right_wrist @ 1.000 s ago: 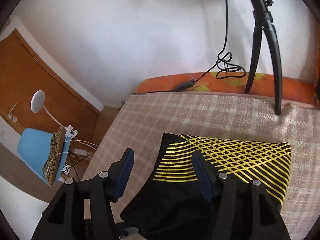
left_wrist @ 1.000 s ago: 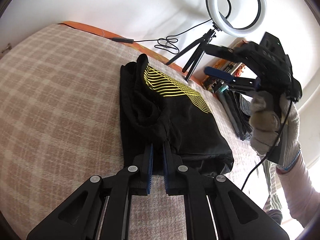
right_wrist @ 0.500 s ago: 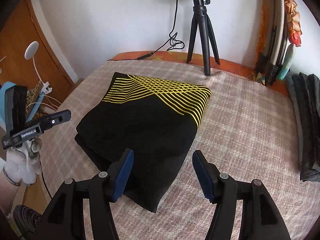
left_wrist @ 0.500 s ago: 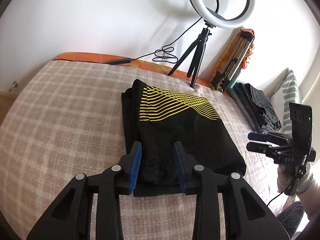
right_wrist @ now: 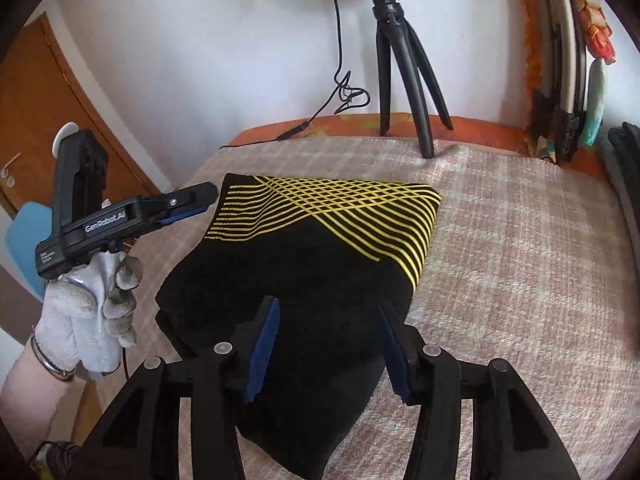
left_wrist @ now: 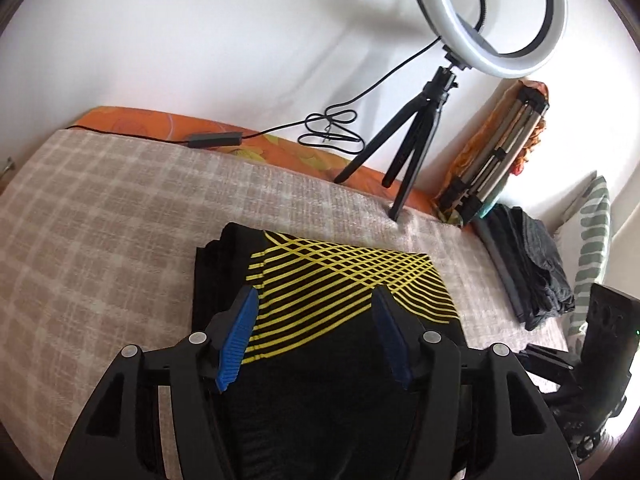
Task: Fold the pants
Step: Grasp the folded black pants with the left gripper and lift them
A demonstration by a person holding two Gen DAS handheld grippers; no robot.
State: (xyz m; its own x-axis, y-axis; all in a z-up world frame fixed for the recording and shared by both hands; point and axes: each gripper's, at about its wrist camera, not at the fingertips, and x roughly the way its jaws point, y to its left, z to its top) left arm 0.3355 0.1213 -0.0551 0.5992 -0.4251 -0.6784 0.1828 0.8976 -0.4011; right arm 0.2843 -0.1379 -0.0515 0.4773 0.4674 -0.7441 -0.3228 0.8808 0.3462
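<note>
The black pants (left_wrist: 340,304) with crossing yellow stripes are seen folded into a compact block and laid on the checked beige blanket (left_wrist: 100,220); in the left wrist view they lie directly ahead of and beneath the left gripper (left_wrist: 314,336), whose blue-padded fingers (left_wrist: 236,340) are spread wide apart with nothing held between them; the striped part of the cloth is framed in the gap between the fingers, and no contact with the fabric can be made out. In the right wrist view the pants (right_wrist: 320,260) are found straight ahead of the right gripper (right_wrist: 330,348), the striped end lying farthest from it and the plain black end nearest; the jaws of this gripper are likewise parted and empty, poised over the near black edge, though whether the tips touch the cloth cannot be told. To the left of the right gripper, the left gripper (right_wrist: 192,202) is seen from the side, raised off the blanket beside the pants' left edge and held in a white-gloved left hand (right_wrist: 92,304). Beyond the pants, a black tripod (right_wrist: 404,76) is stood at the far edge of the bed, carrying a ring light (left_wrist: 504,16); a pile of dark folded clothes (left_wrist: 532,264) is seen far to the right of the left gripper.
</note>
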